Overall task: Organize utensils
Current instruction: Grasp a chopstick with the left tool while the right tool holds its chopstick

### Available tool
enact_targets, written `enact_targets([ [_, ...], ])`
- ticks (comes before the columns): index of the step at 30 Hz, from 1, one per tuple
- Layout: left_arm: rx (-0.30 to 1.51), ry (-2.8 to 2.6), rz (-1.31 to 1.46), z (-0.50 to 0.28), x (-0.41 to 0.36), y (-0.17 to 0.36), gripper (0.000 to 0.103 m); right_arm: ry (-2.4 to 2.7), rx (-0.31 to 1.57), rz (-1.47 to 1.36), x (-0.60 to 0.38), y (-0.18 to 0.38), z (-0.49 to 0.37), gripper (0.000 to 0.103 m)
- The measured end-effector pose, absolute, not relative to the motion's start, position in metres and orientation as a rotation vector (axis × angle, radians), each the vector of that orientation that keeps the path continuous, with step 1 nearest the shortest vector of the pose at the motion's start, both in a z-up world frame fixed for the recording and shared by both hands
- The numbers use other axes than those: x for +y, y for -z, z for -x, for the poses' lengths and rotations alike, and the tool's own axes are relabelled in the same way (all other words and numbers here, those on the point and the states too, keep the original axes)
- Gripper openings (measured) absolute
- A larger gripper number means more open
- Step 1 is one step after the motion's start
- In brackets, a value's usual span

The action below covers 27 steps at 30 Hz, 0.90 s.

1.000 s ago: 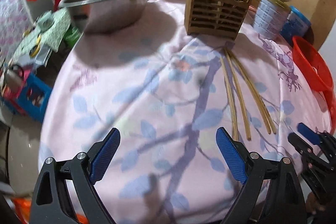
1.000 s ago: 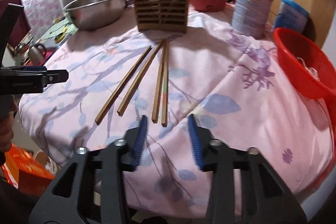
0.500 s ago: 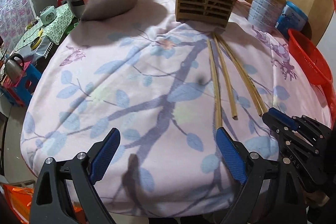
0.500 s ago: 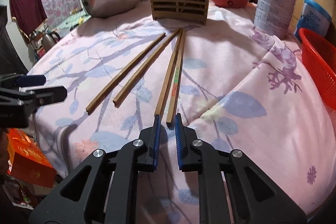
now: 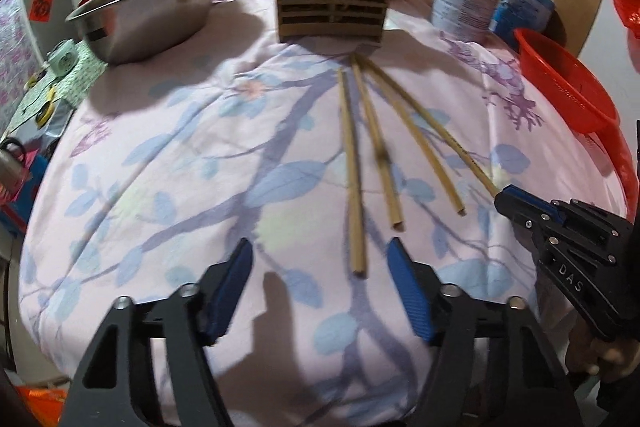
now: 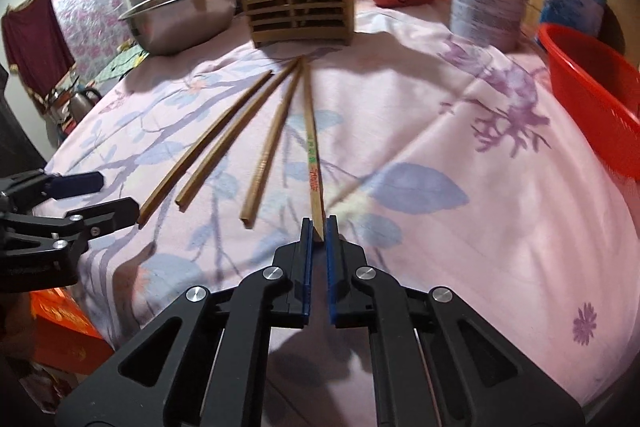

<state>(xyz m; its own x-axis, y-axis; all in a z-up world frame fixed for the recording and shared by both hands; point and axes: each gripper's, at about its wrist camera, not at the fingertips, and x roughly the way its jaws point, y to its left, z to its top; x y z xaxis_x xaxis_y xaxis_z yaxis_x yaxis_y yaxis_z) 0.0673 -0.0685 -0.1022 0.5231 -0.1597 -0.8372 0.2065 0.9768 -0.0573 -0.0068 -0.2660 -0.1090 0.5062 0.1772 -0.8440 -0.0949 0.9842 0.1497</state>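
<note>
The right gripper (image 6: 318, 229) pinches the rightmost chopstick (image 6: 310, 143) at its near end. The left gripper (image 5: 320, 259), jaws just narrowing yet apart, straddles the leftmost chopstick's (image 5: 352, 167) tip; bare tablecloth (image 5: 160, 167) lies leftward.

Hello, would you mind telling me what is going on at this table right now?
A person holds a gripper in each hand and is sorting chopsticks into the wooden holder. Four chopsticks lie fanned out on the pink floral cloth. The right gripper has just closed on the near end of the rightmost chopstick, the one with printed lettering, which still lies on the cloth. The left gripper has been closing around the near end of the leftmost chopstick but is not yet pressing on it.
</note>
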Motion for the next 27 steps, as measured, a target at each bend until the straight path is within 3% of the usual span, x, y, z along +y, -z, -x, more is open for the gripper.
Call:
enact_targets([
  [3,1.005,0.263,-0.026,-0.071,-0.075,0.108,0.043,-0.157,1.025,-0.085,-0.266,0.109,0.009,0.006],
  [7,0.956,0.255,-0.073,-0.067,-0.085,0.112,0.035,-0.158,1.017,-0.08,-0.266,0.109,0.01,0.007],
  [9,0.938,0.25,-0.085,-0.067,-0.087,0.113,0.017,-0.16,1.016,-0.085,-0.268,0.11,0.011,0.007],
  [11,0.934,0.245,-0.086,-0.07,-0.086,0.113,0.006,-0.163,1.016,-0.096,-0.269,0.109,0.011,0.007],
  [27,0.945,0.145,-0.053,-0.07,-0.059,0.112,0.008,-0.178,0.939,-0.058,-0.262,0.112,0.014,0.009],
])
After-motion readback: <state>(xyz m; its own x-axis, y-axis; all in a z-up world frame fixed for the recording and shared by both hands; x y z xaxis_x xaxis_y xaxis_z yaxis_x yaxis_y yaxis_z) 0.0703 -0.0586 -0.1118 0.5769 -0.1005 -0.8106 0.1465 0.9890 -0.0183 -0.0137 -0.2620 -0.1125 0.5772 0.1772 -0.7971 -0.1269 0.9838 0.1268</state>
